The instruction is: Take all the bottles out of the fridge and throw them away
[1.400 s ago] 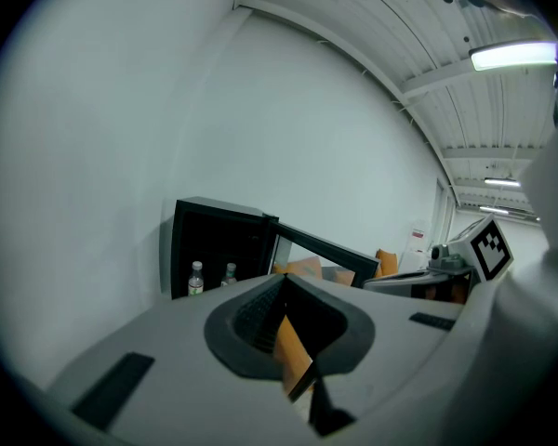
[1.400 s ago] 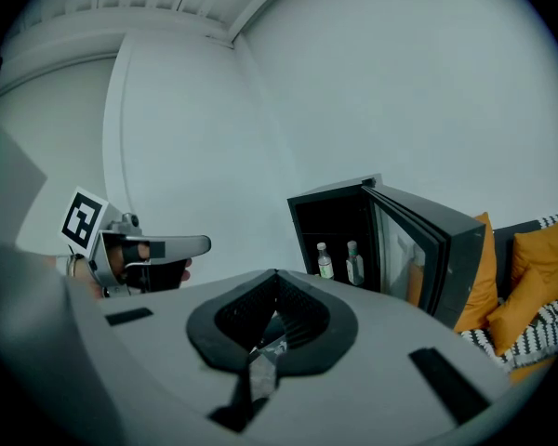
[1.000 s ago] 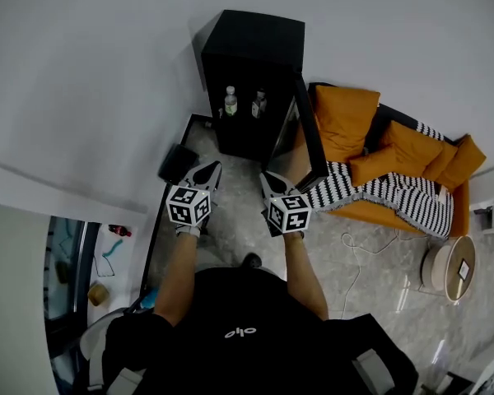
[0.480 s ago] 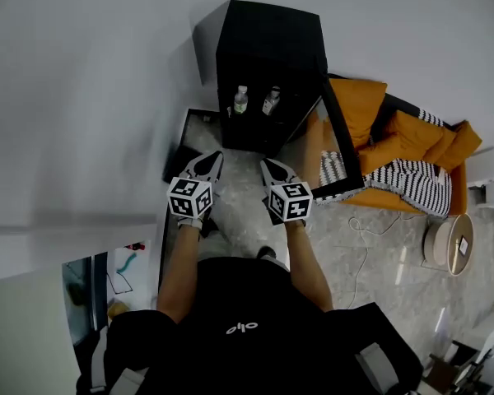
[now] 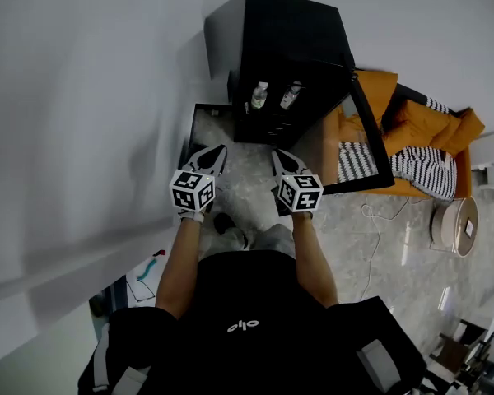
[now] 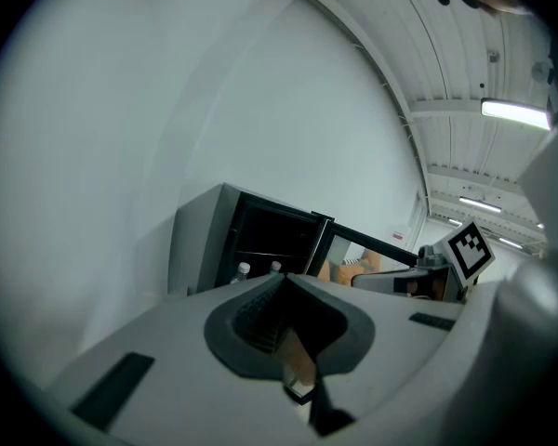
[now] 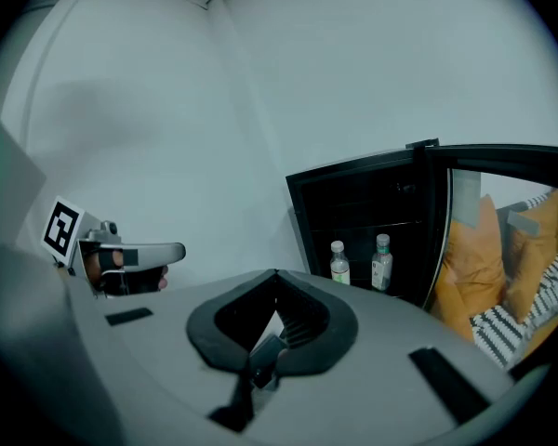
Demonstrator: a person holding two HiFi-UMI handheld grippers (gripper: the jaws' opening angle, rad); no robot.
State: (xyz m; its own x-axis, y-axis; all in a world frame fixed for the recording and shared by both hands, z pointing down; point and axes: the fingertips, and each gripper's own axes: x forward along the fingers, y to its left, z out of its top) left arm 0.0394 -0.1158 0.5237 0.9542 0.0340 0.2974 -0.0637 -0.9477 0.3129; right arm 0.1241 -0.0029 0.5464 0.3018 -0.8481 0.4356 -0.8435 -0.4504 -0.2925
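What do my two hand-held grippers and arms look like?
Left hand-held gripper and right hand-held gripper match: pale grey bodies, black ribbed jaws tapering to a point, each carrying a white cube with black square markers. You wear a black short-sleeved top with a white logo.

Left gripper at bottom center, jaws closed together, nothing between them. Past the tips, a black fridge stands mid-frame with its door swung open to the right. Two bottles show only their caps, side by side. Right gripper at right edge. Orange cushion behind door. White wall fills the left, ceiling light upper right.
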